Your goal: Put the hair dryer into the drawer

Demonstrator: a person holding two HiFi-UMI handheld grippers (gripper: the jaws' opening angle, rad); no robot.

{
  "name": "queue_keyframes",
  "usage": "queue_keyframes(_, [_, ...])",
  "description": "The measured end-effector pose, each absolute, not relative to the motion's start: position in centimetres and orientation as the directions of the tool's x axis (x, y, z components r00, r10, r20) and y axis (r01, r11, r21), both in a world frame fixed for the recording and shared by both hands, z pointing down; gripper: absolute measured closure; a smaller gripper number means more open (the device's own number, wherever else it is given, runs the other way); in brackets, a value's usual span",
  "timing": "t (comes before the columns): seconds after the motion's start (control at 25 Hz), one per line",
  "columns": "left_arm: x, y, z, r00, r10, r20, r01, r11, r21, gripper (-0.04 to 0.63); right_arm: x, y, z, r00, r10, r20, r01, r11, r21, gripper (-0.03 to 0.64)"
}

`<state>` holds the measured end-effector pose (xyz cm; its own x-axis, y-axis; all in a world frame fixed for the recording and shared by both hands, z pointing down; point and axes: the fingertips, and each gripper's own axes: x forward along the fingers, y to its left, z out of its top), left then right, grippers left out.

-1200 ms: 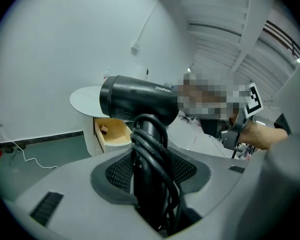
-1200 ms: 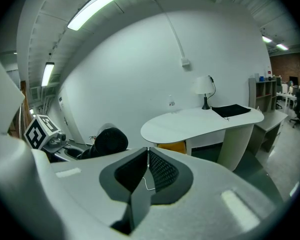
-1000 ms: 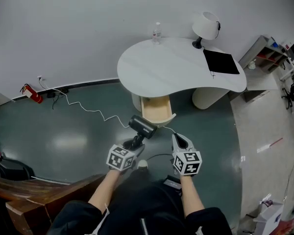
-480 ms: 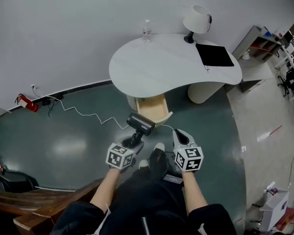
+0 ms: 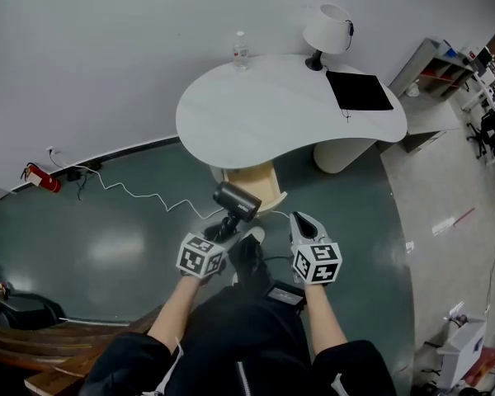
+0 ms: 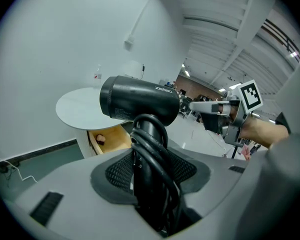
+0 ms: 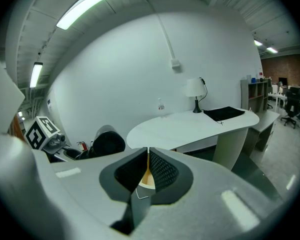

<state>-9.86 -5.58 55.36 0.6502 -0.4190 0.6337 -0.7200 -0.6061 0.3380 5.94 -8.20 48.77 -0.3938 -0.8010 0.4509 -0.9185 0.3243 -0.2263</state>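
Hair dryer over glossy dark floor, white desk ahead

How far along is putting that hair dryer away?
Done: the drawer under the desk stands open, and the left gripper grips the hair dryer by its handle. In hand: the dryer is held in the air, short of the drawer. Left: laying it inside. The right gripper is shut and empty.

The counter covers the back of the drawer, and the hair dryer overlaps its front edge; a small pale item inside the drawer is too small to name; the handle's foot is buried between the jaws of the left gripper; the label on the bottle is unreadable.
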Motion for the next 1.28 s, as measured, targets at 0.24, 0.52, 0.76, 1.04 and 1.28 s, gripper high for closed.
queue_keyframes(0.24, [-9.4,-8.7,55.1,0.651,-0.398,0.647,-0.696,-0.654,0.298,0.397,5.8,-10.8,49.8,-0.395,-0.795,0.460,-0.917,0.316,-0.243,0.611])
queue_keyframes(0.52, [-8.9,-12.0,55.5,0.648,-0.369,0.666,-0.670,-0.692,0.269,0.397,5.6,-13.7,51.1,-0.407,-0.773,0.486,-0.912,0.317,-0.260,0.611])
queue_keyframes(0.76, [-8.3,-14.4,56.7,0.643,-0.334,0.689,-0.638,-0.731,0.240,0.397,6.0,-15.5,52.5,-0.414,-0.755,0.509,-0.909,0.310,-0.279,0.611])
queue_keyframes(1.04, [-6.9,-16.0,58.3,0.615,-0.285,0.735,-0.580,-0.795,0.177,0.397,7.2,-16.3,54.2,-0.410,-0.743,0.530,-0.911,0.297,-0.288,0.611])
queue_keyframes(1.28, [-5.6,-17.1,60.1,0.584,-0.238,0.776,-0.519,-0.845,0.131,0.397,8.5,-16.9,56.1,-0.400,-0.730,0.554,-0.912,0.262,-0.314,0.611])
